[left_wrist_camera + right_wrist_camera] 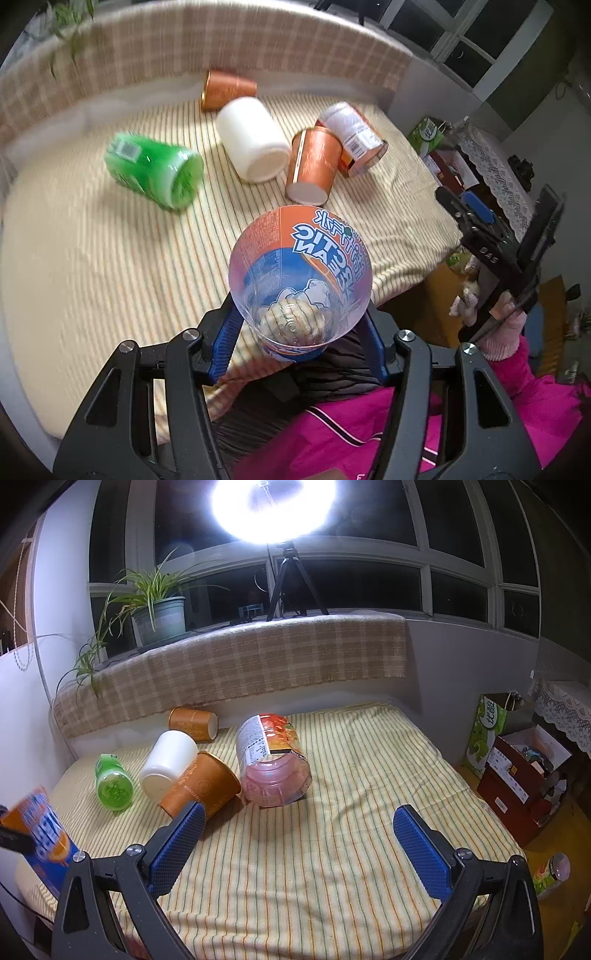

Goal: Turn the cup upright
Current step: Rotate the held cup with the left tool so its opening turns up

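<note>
My left gripper [301, 328] is shut on a clear plastic cup with an orange and blue "Arctic Ocean" label [299, 280]. It holds the cup off the striped cloth, open mouth toward the camera; the cup also shows at the far left of the right wrist view [42, 834]. My right gripper [297, 843] is open and empty above the near part of the striped table cloth [332, 867]. It also appears at the right edge of the left wrist view [491, 236], off the table.
Several cups lie on their sides at the back: a green one [112, 782], a white one [168, 764], two orange paper cups [201, 790] [194, 723], and a labelled clear jar [271, 760]. Boxes [524, 775] stand on the floor to the right.
</note>
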### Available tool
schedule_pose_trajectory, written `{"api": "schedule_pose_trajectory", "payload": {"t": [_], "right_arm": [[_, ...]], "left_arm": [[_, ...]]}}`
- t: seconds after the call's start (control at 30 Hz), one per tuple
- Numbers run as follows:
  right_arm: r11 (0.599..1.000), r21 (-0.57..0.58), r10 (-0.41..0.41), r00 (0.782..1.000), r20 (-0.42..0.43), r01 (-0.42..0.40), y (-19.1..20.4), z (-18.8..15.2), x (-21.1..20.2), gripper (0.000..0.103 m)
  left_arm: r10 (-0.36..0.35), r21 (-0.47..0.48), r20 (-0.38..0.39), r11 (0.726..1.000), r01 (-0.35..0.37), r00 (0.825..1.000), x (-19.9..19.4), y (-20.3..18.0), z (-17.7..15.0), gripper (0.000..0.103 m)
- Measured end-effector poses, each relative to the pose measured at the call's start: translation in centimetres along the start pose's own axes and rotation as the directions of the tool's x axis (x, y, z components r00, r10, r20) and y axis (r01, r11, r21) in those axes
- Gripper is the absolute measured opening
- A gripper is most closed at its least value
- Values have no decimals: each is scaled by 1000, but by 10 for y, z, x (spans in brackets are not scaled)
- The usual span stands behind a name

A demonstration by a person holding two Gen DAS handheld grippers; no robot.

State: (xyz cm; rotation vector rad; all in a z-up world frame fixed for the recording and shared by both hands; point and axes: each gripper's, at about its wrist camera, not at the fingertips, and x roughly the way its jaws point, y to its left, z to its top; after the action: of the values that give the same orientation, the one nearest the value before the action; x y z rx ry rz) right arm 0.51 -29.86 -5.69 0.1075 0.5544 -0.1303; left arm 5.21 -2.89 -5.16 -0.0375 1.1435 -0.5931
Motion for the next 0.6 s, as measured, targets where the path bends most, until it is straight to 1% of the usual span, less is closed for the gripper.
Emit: {"api": "schedule_pose_trajectory", "payload": {"t": [0.13, 0.23, 0.3, 0.4, 0.5, 0.6], "right_arm": [[1000, -12, -3, 1000, 5, 3, 3, 1, -2, 103], [1000, -12, -8, 1000, 8, 8, 3, 2, -3, 103], [1000, -8, -9, 1000, 5, 9, 2, 3, -2, 103], [1000, -8, -9, 1000, 1, 9, 1, 3, 0, 103], [1000, -11, -3, 1000, -5, 3, 3, 4, 2, 103], [1000, -13, 20, 1000, -20, -20, 7, 4, 6, 103]], "left_arm": [[-6, -34, -15, 999, 6, 1000, 18, 8, 8, 60], [-5, -61, 14, 998, 6, 1000, 25, 11, 15, 60], [13, -56, 32, 998, -11, 999, 30, 12, 20, 60], [20, -70, 49, 997, -17, 999, 37, 16, 29, 60], [33, -106, 68, 994, -25, 997, 45, 25, 35, 60], [38, -142, 76, 989, -26, 996, 52, 34, 41, 60]]}}
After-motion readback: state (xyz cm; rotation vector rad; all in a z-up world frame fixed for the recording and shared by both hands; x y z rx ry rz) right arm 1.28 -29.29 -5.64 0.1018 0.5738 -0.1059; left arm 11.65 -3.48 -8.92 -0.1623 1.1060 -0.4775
